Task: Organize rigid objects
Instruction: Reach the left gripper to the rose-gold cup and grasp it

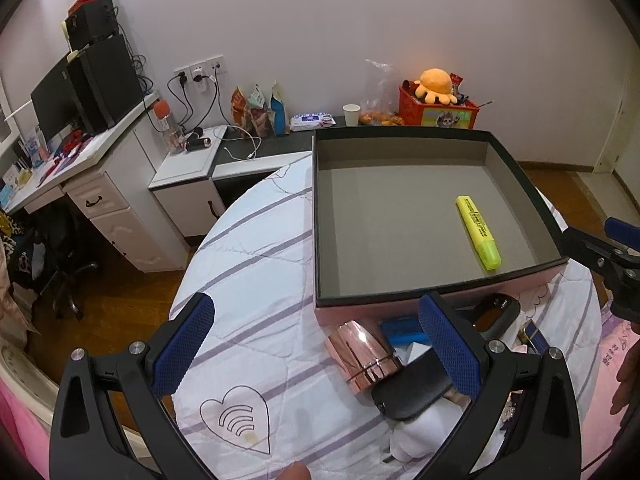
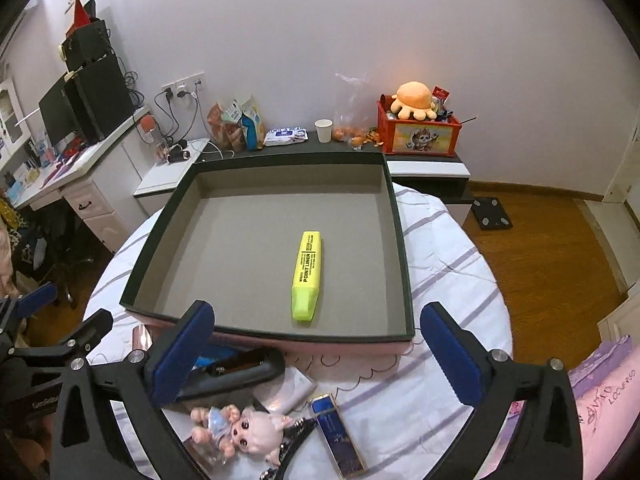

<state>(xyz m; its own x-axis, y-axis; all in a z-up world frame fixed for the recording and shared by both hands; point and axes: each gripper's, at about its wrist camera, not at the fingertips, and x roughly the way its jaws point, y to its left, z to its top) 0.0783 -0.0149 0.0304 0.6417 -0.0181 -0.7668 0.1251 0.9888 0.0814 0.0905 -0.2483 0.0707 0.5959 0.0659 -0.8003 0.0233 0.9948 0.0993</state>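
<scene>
Picking the next piece is the step in hand, as I judge it: the yellow highlighter (image 2: 307, 276) already lies flat inside the open box (image 2: 404, 240), and both claws stand wide and empty. The right gripper (image 2: 316, 354) hovers over the box's near wall; the left gripper (image 1: 316, 350) frames the rose-gold cylinder (image 1: 362, 354) lying just beside that wall. Approach it across its round body — not its ends — so the shiny shell cannot roll away.
</scene>
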